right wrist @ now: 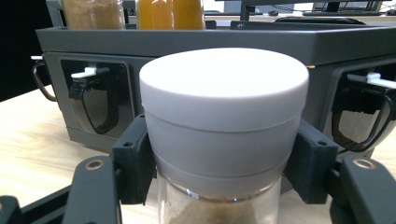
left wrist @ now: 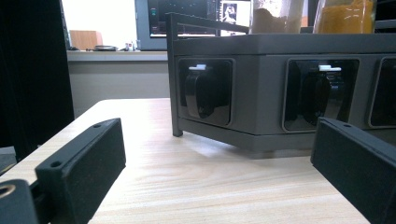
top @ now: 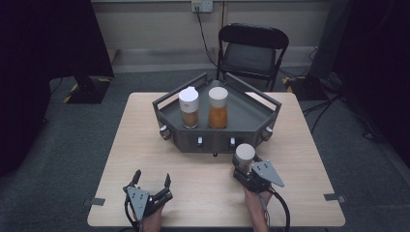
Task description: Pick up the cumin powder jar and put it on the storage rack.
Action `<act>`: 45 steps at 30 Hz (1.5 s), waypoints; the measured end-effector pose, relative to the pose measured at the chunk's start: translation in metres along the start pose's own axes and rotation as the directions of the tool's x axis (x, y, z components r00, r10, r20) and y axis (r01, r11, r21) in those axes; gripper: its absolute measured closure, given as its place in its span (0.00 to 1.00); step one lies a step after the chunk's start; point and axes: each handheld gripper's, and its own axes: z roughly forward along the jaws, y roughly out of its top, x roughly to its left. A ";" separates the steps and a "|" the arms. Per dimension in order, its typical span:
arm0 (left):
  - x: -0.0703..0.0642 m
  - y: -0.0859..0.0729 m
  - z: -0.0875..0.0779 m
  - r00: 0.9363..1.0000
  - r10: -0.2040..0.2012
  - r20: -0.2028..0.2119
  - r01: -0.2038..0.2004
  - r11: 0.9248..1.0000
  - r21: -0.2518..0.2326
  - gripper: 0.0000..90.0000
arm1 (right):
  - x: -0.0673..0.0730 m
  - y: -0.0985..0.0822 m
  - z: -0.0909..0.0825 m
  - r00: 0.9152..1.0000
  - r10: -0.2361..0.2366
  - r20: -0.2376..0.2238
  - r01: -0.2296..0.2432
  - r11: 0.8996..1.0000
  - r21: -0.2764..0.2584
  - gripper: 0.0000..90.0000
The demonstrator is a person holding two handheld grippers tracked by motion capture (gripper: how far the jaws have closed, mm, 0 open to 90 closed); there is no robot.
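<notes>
Your right tool is black, clamped on a jar with a white cap. Rack is dark grey; its two jars show brown and orange fill. Counter is pale woodgrain.

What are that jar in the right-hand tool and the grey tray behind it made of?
White-capped clear jar in the right hand-held gripper: see-through body, glass or clear plastic; matte cap, probably plastic. Dark grey angular tray: flat matte panels, perhaps painted metal or plastic; hard to tell.
</notes>
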 end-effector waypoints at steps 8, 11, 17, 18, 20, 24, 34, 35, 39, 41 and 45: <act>0.000 0.000 0.000 1.000 0.000 0.000 0.000 1.000 0.001 0.03 | -0.001 0.007 -0.002 1.000 -0.015 -0.013 0.015 1.000 -0.005 0.38; 0.000 0.000 0.000 1.000 0.000 0.000 0.000 1.000 0.000 0.03 | 0.000 0.008 -0.002 1.000 -0.014 -0.013 0.014 1.000 -0.004 0.38; 0.000 0.000 0.000 1.000 0.000 0.000 0.000 1.000 0.000 0.03 | -0.002 0.011 -0.002 1.000 -0.006 -0.022 0.006 1.000 0.000 0.38; 0.000 0.000 0.000 1.000 0.000 0.000 0.000 1.000 0.000 0.03 | -0.002 0.013 -0.003 1.000 -0.008 -0.024 0.008 1.000 0.000 0.38; 0.000 0.000 0.000 1.000 0.000 0.000 0.000 1.000 0.000 0.03 | -0.003 0.014 -0.003 1.000 -0.009 -0.026 0.009 1.000 -0.001 0.38; 0.000 0.000 0.000 1.000 0.000 0.001 0.000 1.000 0.000 0.03 | -0.004 0.018 -0.004 0.999 -0.011 -0.032 0.011 1.000 -0.002 0.38; 0.001 0.000 0.000 1.000 0.000 0.005 0.000 1.000 0.000 0.03 | -0.007 0.028 -0.006 0.999 -0.018 -0.048 0.018 1.000 -0.004 0.38; 0.001 0.000 0.000 1.000 0.000 0.005 0.000 1.000 0.000 0.03 | -0.007 0.028 -0.006 0.999 -0.018 -0.048 0.018 1.000 -0.004 0.38; 0.001 0.000 0.000 1.000 0.000 0.005 0.000 1.000 0.000 0.03 | -0.009 0.032 -0.007 0.999 -0.021 -0.047 0.020 1.000 -0.007 0.38; 0.001 0.000 0.000 1.000 0.000 0.005 0.000 1.000 0.000 0.03 | -0.010 0.035 -0.007 0.999 -0.018 -0.051 0.018 1.000 -0.005 0.38; 0.001 0.000 0.000 1.000 0.000 0.005 0.000 1.000 0.000 0.03 | -0.011 0.040 -0.007 0.998 -0.034 -0.056 0.034 0.999 -0.002 0.38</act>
